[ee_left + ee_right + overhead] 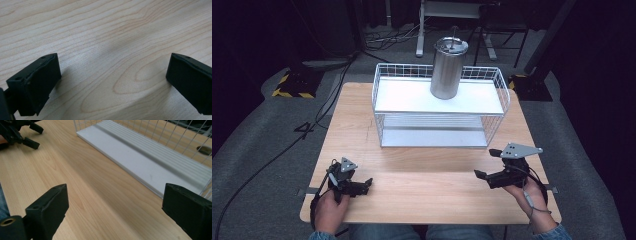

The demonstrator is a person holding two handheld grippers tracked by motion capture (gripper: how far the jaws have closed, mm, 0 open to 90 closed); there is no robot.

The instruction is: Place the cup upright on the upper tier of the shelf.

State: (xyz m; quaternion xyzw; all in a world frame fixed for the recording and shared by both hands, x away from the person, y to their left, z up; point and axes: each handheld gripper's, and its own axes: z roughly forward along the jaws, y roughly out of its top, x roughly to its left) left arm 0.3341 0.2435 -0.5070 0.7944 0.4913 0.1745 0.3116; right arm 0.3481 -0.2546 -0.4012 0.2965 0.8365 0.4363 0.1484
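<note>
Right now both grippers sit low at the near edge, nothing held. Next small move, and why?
Probably lift the right gripper forward toward the steel canister on the top shelf of the white wire rack. Its jaws stand wide open and empty, and the canister is the one loose item, upright and well beyond them. The left gripper, also open over bare table, can wait.

a lab-like recording space: dark curtains (257, 30), floor cables (387, 37), hazard-striped stand bases (292, 85).
</note>
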